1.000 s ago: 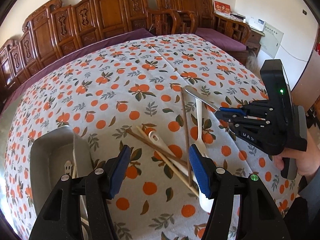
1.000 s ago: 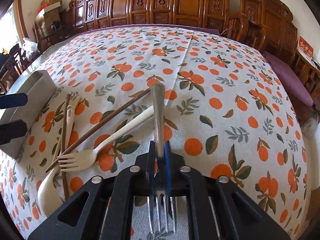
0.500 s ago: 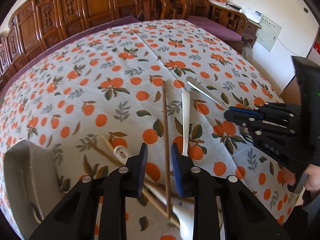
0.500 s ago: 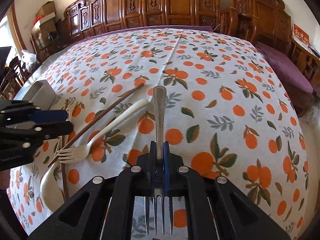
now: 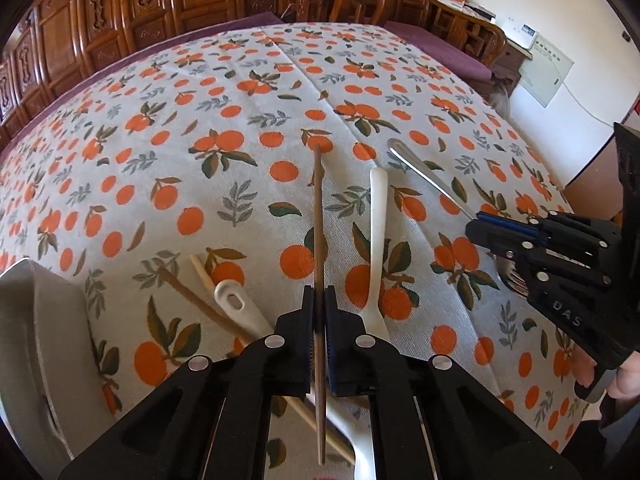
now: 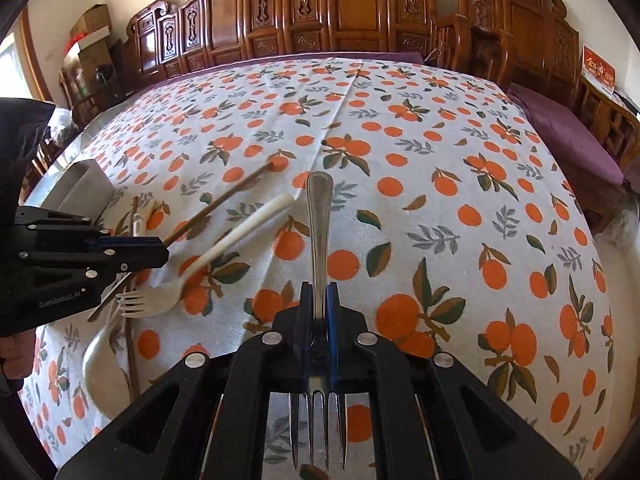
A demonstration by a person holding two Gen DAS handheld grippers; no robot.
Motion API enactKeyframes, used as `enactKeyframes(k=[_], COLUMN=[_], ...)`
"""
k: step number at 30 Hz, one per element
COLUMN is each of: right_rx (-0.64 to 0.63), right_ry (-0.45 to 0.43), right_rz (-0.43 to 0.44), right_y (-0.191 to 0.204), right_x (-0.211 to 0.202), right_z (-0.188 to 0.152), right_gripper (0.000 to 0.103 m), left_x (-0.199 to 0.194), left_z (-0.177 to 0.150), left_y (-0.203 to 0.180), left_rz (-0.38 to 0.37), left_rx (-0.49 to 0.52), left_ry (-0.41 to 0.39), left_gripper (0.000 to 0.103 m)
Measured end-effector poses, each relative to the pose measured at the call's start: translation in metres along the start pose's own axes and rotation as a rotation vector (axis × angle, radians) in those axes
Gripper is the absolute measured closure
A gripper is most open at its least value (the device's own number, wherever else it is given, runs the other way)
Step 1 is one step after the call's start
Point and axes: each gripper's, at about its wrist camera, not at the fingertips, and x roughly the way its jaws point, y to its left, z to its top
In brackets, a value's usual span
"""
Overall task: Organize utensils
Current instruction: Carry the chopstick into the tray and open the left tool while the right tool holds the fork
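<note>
- Our left gripper (image 5: 319,322) has just closed on the thin dark chopstick (image 5: 318,216), which points across the table (image 5: 120,128); it can go to the metal bin (image 5: 36,340) at the left edge.
- Our right gripper (image 6: 319,322) clamps the shiny steel fork (image 6: 319,216).
- A smooth cream plastic fork (image 5: 376,240) lies beside the chopstick.

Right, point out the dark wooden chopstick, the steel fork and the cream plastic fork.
dark wooden chopstick (image 5: 318,216), left wrist view, mid-shaft ahead of the claw
steel fork (image 6: 319,216), right wrist view, handle
cream plastic fork (image 6: 224,248), right wrist view, handle
</note>
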Motion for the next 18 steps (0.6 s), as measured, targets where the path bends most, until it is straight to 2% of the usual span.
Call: enactKeyframes(k=[18], right_rx=[-0.055], right_ry=[-0.019], right_rz=[0.003], right_y=[0.048], right_x=[-0.030], right_z=[-0.007], right_gripper=[0.095], left_x=[-0.105], left_z=[-0.030], left_y=[0.013], left_rz=[0.030], left_rx=[0.006], left_ry=[-0.104], left_gripper=[0.099])
